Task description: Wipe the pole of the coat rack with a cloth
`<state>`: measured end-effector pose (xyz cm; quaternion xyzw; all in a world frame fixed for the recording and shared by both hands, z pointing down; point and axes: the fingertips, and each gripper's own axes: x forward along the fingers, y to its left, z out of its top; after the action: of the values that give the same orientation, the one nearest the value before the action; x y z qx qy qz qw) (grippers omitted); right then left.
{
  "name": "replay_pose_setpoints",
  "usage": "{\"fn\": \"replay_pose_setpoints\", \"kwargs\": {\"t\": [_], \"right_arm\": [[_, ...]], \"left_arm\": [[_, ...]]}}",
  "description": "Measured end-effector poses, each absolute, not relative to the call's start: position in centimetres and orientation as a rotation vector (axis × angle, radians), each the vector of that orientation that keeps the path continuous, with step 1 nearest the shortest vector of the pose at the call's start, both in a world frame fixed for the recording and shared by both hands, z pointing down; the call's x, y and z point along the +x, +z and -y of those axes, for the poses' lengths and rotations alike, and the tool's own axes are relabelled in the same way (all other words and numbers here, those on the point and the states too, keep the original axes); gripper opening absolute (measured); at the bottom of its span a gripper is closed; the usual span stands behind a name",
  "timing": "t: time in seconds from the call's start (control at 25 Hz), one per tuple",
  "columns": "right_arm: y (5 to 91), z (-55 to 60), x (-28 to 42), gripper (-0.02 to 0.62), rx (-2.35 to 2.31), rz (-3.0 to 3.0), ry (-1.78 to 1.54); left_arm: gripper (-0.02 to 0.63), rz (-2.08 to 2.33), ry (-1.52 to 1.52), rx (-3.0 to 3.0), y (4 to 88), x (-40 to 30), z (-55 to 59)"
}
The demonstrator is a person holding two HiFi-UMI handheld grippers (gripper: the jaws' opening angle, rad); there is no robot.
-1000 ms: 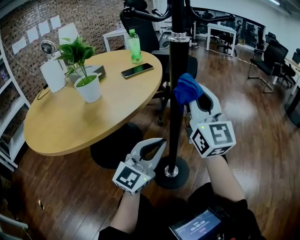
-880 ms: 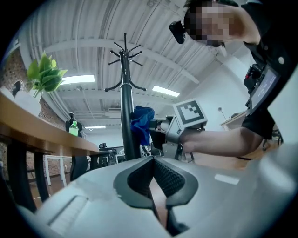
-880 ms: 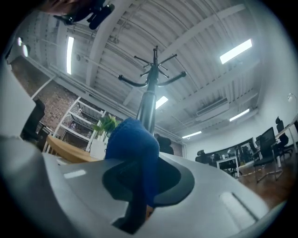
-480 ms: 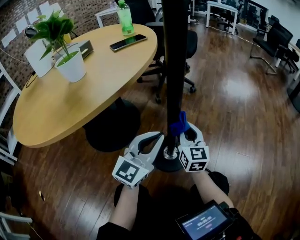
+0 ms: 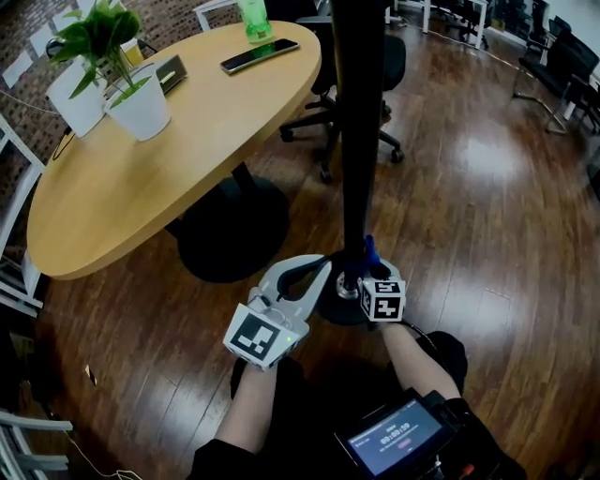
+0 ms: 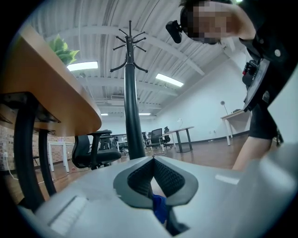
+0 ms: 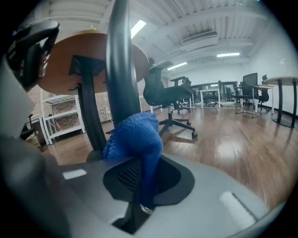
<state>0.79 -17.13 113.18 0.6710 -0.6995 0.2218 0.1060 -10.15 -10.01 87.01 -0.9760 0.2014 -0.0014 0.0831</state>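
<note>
Head view: the right gripper (image 5: pixel 372 270), clamped on the blue cloth (image 5: pixel 368 249), sits low on the pole (image 5: pixel 357 141) just above its base (image 5: pixel 330 307), so pushing lower would likely jam the cloth there; the table (image 5: pixel 141 192) crowds the left, and open floor (image 5: pixel 487 206) lies right. Left gripper view: the left gripper (image 6: pixel 153 159) has its jaws together, empty, near the pole. Right gripper view: only a thin fold looks pinched and could drag free.

We record:
- cloth (image 7: pixel 135 139): bright blue, plain
- pole (image 5: pixel 359 141): black
- left gripper (image 5: pixel 323 265): pale grey shell, black pads (image 6: pixel 170 179)
- right gripper (image 5: pixel 367 267): same grey
- left cube (image 5: pixel 258 337), right cube (image 5: pixel 383 300): black-and-white square markers
- table (image 5: pixel 141 187): tan top, black base
- floor (image 5: pixel 487 206): dark red-brown planks
- plant (image 5: pixel 94 33): green
- pot (image 5: pixel 141 108): white
- bottle (image 5: pixel 253 19): green
</note>
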Motion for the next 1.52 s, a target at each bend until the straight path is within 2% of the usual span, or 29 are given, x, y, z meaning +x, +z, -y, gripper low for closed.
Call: {"fn": "replay_pose_setpoints", "kwargs": {"t": [0.16, 0.28, 0.44, 0.72, 0.96, 1.28, 1.52], "right_arm": [[113.8, 17.3, 0.6, 0.035, 1.957, 2.037, 0.666], [110.8, 17.3, 0.3, 0.035, 1.990, 2.076, 0.636], [102.3, 17.2, 0.5, 0.035, 2.084, 2.232, 0.501], [81.2, 16.4, 0.0, 0.035, 2.160, 2.610, 0.098], [68.2, 16.2, -0.3, 0.035, 2.128, 2.750, -0.201], [57.0, 14.5, -2.9, 0.037, 1.988, 2.897, -0.553], [54.4, 14.3, -3.8, 0.037, 1.949, 2.951, -0.623]], "left_arm": [[0.003, -0.612, -0.010, -2.919, 87.5, -10.5, 10.0], [0.003, -0.612, 0.001, -2.916, 87.3, -10.8, 10.1], [0.003, -0.621, 0.005, -2.902, 86.3, -10.9, 10.3], [0.003, -0.582, 0.097, -2.843, 81.7, -9.9, 10.3], [0.003, -0.538, 0.157, -2.806, 78.5, -9.2, 10.2], [0.003, -0.536, 0.213, -2.739, 74.4, -9.9, 9.1], [0.003, -0.555, 0.253, -2.717, 72.9, -10.4, 8.9]]}}
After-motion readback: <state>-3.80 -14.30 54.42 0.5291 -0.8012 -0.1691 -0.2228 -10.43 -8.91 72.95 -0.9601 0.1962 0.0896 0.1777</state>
